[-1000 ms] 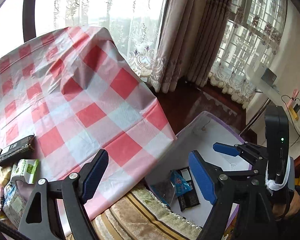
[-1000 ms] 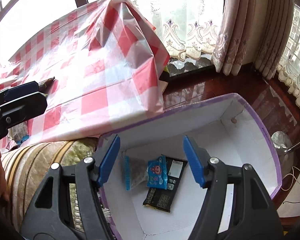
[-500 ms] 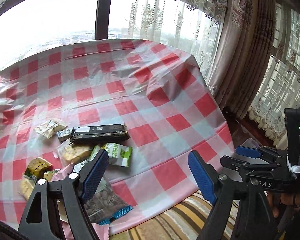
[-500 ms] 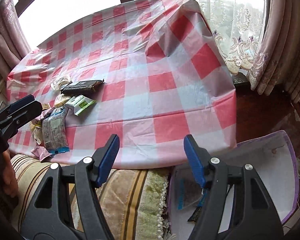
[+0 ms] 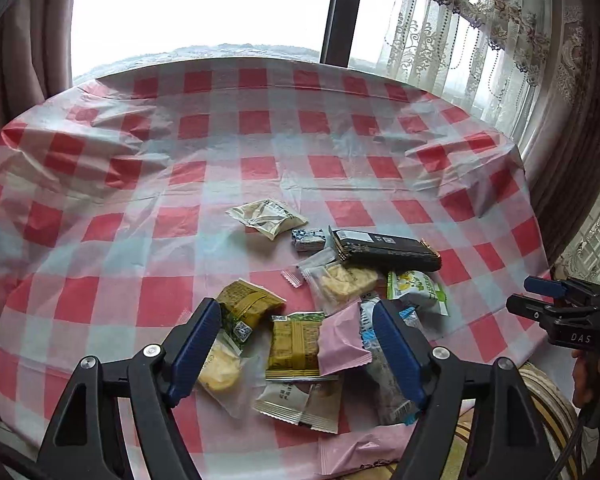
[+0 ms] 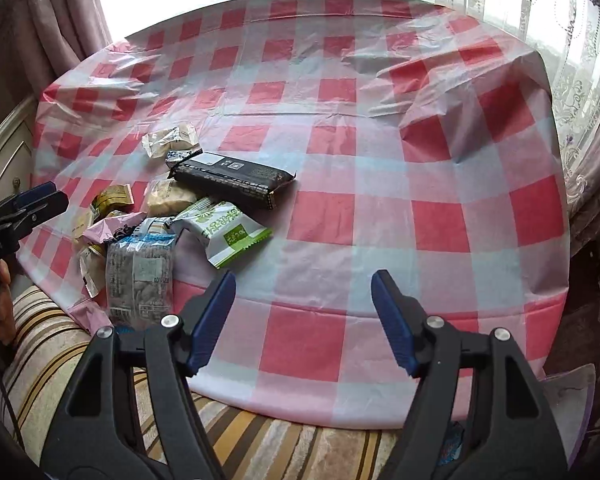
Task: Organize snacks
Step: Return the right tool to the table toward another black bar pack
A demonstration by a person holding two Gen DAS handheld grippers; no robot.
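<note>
Snacks: small sealed packets heaped at the counter's near edge; olive packet point(image 5: 293, 343) and pink packet point(image 5: 342, 346) lie between the left gripper's fingers.
Handling: light, crinkly film, likely slippery; biscuits inside may crush.
Hold: pinch across a packet's body, or a crimped end seam.
Black bar point(image 5: 386, 249): stiffer, far side of heap.
Left gripper point(image 5: 298, 354): wide open, empty, over the heap.
Right gripper point(image 6: 303, 322): wide open, empty, right of the heap.
Counter point(image 5: 180, 184): checked plastic cloth.
</note>
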